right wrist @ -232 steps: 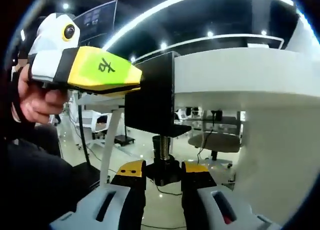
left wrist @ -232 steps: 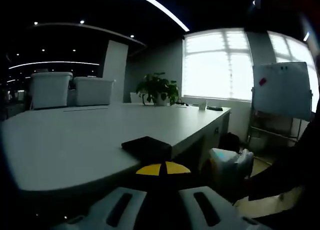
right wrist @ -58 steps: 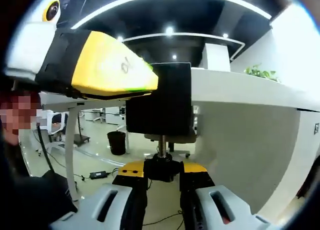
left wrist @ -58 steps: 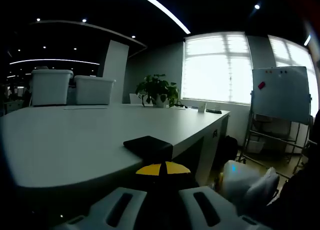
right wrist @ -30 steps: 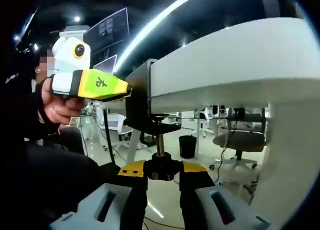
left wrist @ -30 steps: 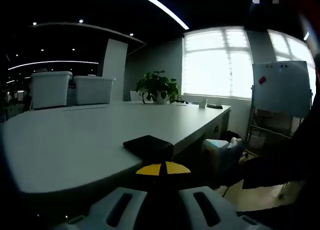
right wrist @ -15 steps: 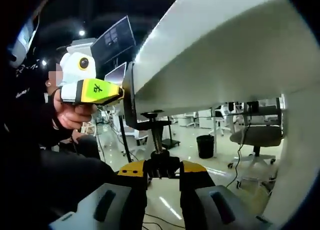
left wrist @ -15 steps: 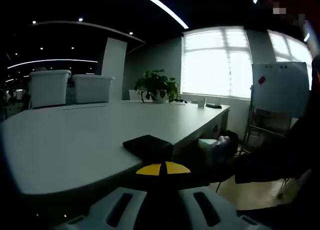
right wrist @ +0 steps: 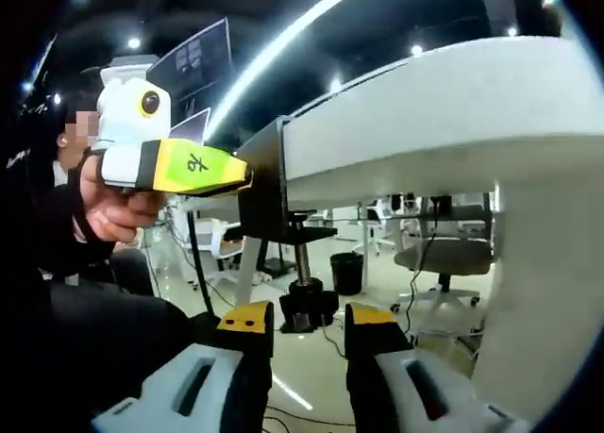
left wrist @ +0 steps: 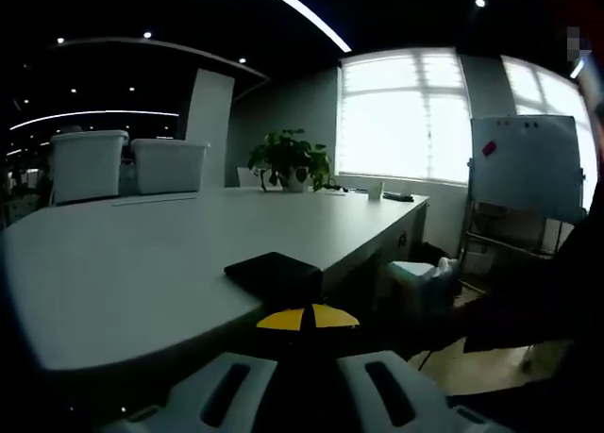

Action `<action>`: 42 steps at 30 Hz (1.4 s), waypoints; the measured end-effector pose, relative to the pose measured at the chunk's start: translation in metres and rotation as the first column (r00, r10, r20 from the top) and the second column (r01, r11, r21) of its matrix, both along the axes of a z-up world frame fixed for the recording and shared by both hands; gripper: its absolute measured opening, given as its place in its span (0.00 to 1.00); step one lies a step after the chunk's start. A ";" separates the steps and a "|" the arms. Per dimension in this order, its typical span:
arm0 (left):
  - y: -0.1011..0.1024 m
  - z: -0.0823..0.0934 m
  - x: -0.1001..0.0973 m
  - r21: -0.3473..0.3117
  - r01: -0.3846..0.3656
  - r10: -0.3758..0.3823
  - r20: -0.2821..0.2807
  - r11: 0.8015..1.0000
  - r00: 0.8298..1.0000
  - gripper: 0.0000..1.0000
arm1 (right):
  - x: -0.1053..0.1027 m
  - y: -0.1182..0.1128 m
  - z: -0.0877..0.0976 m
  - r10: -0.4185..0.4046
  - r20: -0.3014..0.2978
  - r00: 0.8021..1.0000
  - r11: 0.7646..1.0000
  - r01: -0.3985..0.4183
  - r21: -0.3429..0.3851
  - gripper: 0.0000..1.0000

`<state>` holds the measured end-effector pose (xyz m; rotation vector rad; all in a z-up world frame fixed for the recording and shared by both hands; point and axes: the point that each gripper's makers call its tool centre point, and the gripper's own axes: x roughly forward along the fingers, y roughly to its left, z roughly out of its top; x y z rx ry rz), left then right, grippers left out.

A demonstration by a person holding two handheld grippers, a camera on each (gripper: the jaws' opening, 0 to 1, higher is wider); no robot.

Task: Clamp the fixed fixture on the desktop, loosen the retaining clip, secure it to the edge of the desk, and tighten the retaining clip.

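Just ahead of my right claw (right wrist: pixel 300 322), between its two yellow-tipped jaws but clear of them, hangs the round black knob (right wrist: pixel 308 310) of the retaining clip's threaded screw (right wrist: pixel 302 265). The jaws stand parted with a visible gap to the knob on either side; they hold nothing. Above the screw, the black metal C-shaped fixture (right wrist: pixel 269 186) sits on the edge of the pale grey desk (right wrist: pixel 444 108), its pressure pad up under the desktop. To the left of my right claw, my left claw (right wrist: pixel 247 175), yellow-green with a white body, presses its tip against the fixture's outer face, a hand (right wrist: pixel 113 209) wrapped round its grip. Beyond my left claw's closed-together yellow tips (left wrist: pixel 308 317), the fixture's flat black top plate (left wrist: pixel 274 273) lies on the desktop (left wrist: pixel 142 263).
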<state>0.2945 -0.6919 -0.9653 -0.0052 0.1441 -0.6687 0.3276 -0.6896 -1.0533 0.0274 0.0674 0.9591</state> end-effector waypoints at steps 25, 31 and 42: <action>0.014 0.007 0.004 -0.081 0.017 -0.016 0.018 0.997 1.000 0.01 | 0.009 -0.008 -0.002 -0.745 0.055 0.665 0.665 0.747 -0.024 0.42; 0.010 0.009 0.000 -0.071 0.020 -0.018 0.024 0.997 1.000 0.01 | 0.015 -0.007 0.002 -0.753 0.047 0.657 0.657 0.754 -0.010 0.41; 0.008 0.009 0.000 -0.067 0.022 -0.020 0.021 0.998 1.000 0.01 | 0.018 -0.004 0.006 -0.741 0.092 0.665 0.665 0.746 -0.040 0.26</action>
